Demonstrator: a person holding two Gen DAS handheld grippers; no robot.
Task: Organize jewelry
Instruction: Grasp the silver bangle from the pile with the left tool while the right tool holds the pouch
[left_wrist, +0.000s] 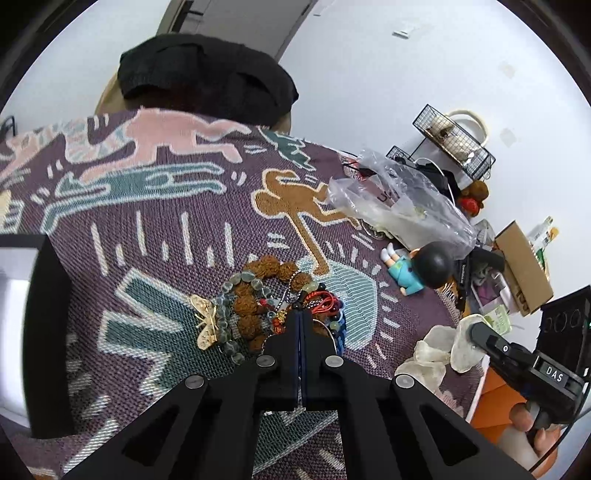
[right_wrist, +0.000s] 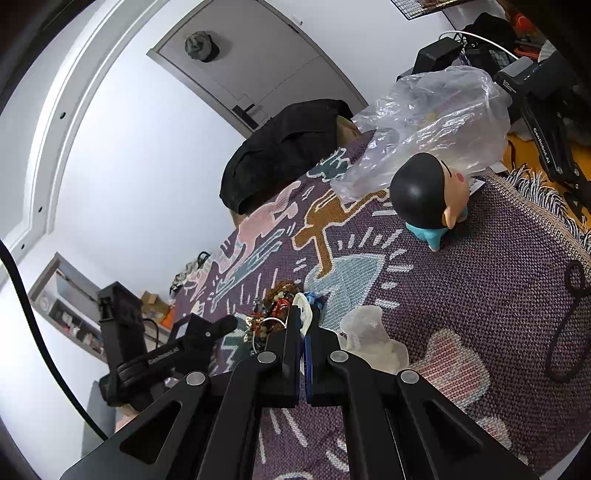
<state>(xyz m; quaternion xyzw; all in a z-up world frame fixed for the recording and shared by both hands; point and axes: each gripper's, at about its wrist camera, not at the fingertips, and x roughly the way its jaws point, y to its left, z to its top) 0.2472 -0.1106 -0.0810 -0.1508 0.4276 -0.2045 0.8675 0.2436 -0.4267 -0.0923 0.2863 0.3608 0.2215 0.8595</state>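
Left gripper (left_wrist: 300, 314) jaws closed, tips in jewelry pile (left_wrist: 258, 302).

Open blanket (left_wrist: 155, 236) lies left of the jewelry pile (left_wrist: 273, 302); figurine (left_wrist: 421, 267) and plastic bag (left_wrist: 399, 199) (crumpled) crowd the right.

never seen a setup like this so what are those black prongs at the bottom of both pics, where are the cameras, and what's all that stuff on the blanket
The black prongs are two-finger grippers, one in each of a person's hands. Each picture comes from a wide-angle camera mounted on a gripper, looking along its fingers.

In the left camera's picture, the left gripper has its jaws shut at a jewelry pile of bead bracelets, red cords and a gold butterfly clip. It seems to pinch a strand, though that is hard to tell.

In the right camera's picture, the right gripper is shut on a small clear pouch.

All this lies on a patterned woven blanket, along with a toy figure and a crumpled plastic bag.
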